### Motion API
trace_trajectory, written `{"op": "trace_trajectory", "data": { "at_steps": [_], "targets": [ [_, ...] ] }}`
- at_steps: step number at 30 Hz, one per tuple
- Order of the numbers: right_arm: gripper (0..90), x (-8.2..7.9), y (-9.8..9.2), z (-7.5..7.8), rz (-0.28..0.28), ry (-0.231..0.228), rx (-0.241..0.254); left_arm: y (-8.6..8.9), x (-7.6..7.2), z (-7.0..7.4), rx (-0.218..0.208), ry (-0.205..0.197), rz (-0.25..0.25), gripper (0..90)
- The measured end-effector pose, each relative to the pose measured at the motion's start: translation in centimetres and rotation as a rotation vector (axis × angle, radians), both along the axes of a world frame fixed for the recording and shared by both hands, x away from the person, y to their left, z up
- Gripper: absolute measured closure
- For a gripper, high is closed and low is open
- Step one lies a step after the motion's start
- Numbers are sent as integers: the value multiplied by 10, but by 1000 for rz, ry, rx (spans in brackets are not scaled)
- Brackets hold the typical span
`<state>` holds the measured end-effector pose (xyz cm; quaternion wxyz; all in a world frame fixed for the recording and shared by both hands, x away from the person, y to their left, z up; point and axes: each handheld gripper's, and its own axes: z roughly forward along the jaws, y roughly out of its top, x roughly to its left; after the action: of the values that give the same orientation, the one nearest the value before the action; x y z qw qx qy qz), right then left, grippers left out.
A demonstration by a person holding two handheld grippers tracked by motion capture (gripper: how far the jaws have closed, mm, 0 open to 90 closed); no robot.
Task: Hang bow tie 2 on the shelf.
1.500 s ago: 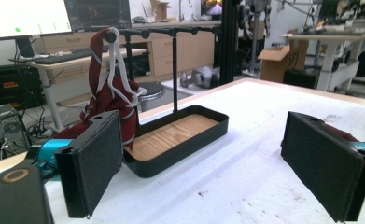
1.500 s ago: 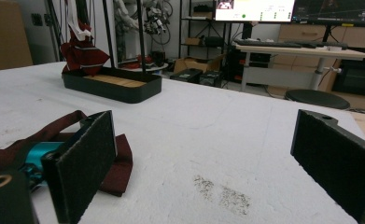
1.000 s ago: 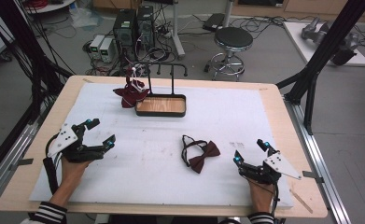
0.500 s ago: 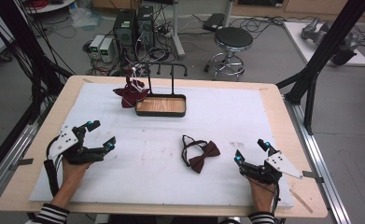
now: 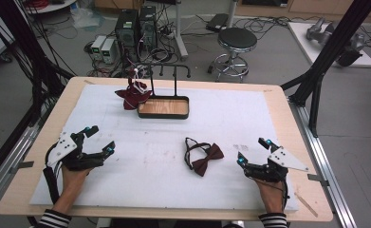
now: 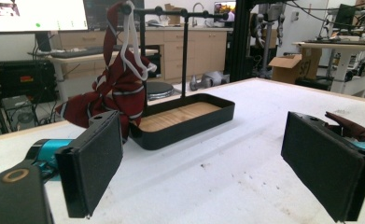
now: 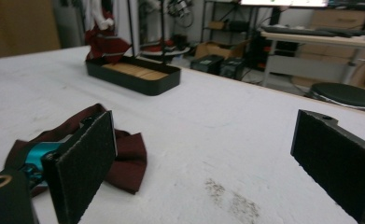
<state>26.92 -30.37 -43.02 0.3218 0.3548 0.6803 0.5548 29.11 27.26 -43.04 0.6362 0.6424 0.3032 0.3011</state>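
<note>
Nothing has shifted: your grippers stay parked at the table's near edge.
Left gripper (image 5: 94,139) and right gripper (image 5: 254,151) both gape, released; bow tie (image 5: 203,157) lies ungrasped beside the right.

Left gripper (image 5: 97,138): black frame, grey three-cornered plate on top, teal tips on both jaws. Black cable loops from it back along forearm. Right gripper (image 5: 254,151): same build, grey plate, teal tips, black cable trailing toward wrist. Close up, pads (image 6: 92,163) are flat black rectangles with rough grainy face (like coarse foam), teal mounts behind. Brass-coloured ring set in black body at lower left of both gripper views. Sleeves (image 5: 54,219): black-and-white stripes, both cuffs.
</note>
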Motion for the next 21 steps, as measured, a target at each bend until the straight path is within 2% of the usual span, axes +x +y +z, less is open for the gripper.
{"op": "trace_trajectory", "data": {
  "at_steps": [2, 5, 9, 12, 20, 21],
  "targets": [
    [60, 4, 5, 8, 39, 19, -63, 0, 0, -2, 1, 5, -3, 132],
    [60, 10, 14, 20, 98, 39, -128, -1, 0, -5, 2, 11, 0, 132],
    [61, 19, 24, 35, 165, 58, -197, -3, 0, -10, 5, 15, -1, 131],
    [61, 25, 30, 44, 204, 70, -231, -4, -1, -12, -2, 13, 8, 129],
    [61, 40, 44, 57, 293, 113, -342, -7, -2, -16, 7, 21, 11, 129],
    [61, 43, 46, 59, 315, 123, -368, -7, -2, -16, 9, 23, 10, 129]
  ]
}}
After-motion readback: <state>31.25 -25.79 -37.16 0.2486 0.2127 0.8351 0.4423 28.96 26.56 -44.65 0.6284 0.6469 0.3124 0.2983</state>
